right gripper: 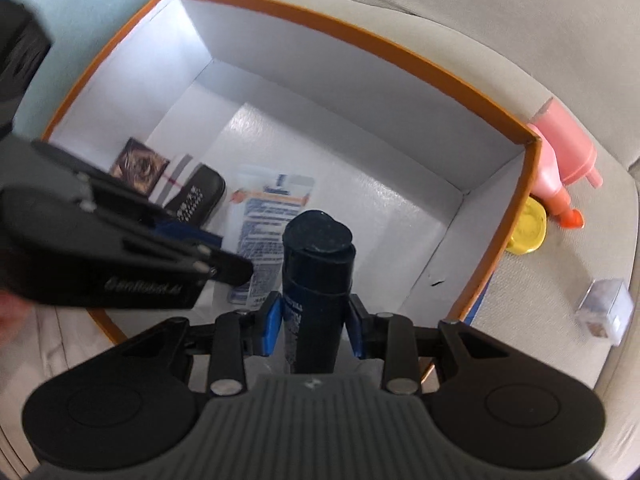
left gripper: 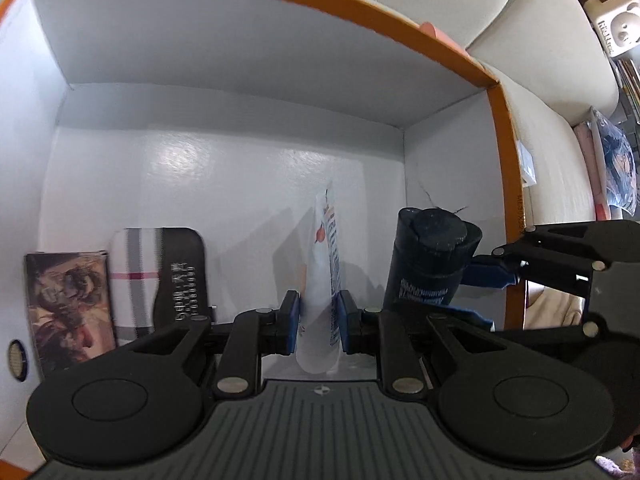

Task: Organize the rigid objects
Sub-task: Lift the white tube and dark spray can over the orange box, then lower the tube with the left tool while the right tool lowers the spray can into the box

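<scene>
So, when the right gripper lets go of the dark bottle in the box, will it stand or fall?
The dark bottle is tall and narrow, so it probably tips easily. Its round body would likely roll inside the box. It looks stiff: the right gripper does not dent it.

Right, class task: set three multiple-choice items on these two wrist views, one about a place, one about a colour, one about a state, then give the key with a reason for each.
1. Where does the picture card lie?
A. inside the box, near a corner
B. on the cushion outside
C. in a gripper

2. What colour is the rim of the box?
A. green
B. orange
C. black

3. What is the right gripper doing?
A. hanging empty
B. clamping the dark bottle
C. pressing the pink bottle

Key: A, the card rests on the white floor by the left wall; B, an orange band runs round the top edge; B, both pads sit against the dark bottle's sides, while the left gripper grips the white tube.
</scene>
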{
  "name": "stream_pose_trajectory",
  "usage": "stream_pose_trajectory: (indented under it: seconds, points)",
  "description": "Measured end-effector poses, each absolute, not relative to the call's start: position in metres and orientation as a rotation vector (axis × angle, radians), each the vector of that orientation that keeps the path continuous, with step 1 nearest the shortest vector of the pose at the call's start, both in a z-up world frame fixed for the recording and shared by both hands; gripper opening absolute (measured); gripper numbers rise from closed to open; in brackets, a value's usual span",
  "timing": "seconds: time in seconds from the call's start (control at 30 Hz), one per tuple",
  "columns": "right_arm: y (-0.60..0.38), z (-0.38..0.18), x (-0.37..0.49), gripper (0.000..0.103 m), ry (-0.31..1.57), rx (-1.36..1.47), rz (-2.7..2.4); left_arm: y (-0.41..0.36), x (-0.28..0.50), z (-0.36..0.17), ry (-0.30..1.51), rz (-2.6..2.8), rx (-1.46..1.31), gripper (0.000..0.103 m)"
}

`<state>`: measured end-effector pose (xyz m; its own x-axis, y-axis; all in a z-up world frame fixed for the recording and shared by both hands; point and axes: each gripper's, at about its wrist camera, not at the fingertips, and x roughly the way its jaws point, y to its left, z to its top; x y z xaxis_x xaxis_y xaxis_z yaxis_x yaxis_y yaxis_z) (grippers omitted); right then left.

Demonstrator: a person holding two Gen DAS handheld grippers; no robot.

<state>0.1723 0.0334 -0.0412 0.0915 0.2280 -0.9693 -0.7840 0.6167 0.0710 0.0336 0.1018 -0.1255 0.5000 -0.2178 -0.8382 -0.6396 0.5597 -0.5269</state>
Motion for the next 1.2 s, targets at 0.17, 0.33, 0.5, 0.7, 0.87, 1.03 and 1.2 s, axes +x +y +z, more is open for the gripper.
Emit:
stream_pose_trajectory:
  seconds: [0.17, 0.33, 0.5, 0.7, 0.87, 1.03, 1.2]
  points:
    - [0.03, -0.041, 0.175, 0.034, 1.265, -0.571, 0.847, 0.094, 0.044, -0.132, 1.074, 0.293, -0.987, 0.022]
    - [0.031, -0.043, 0.176, 0.042, 1.248, -0.611, 0.872, 0.093, 0.044, -0.132, 1.087, 0.326, -0.999, 0.022]
    - [0.027, -0.038, 0.178, 0.048, 1.24, -0.615, 0.904, 0.086, 0.036, -0.131, 1.069, 0.346, -1.014, 0.022]
    - [0.028, -0.032, 0.186, 0.046, 1.206, -0.657, 1.008, 0.085, 0.038, -0.132, 1.092, 0.293, -0.986, 0.021]
    - [0.043, -0.036, 0.184, 0.046, 1.117, -0.875, 1.151, 0.09, 0.037, -0.133, 1.116, 0.252, -0.979, 0.021]
    - [0.061, -0.052, 0.195, 0.046, 1.081, -1.048, 1.225, 0.093, 0.04, -0.135, 1.132, 0.223, -0.983, 0.021]
    - [0.077, -0.08, 0.207, 0.046, 1.089, -1.168, 1.239, 0.092, 0.041, -0.136, 1.135, 0.208, -0.985, 0.021]
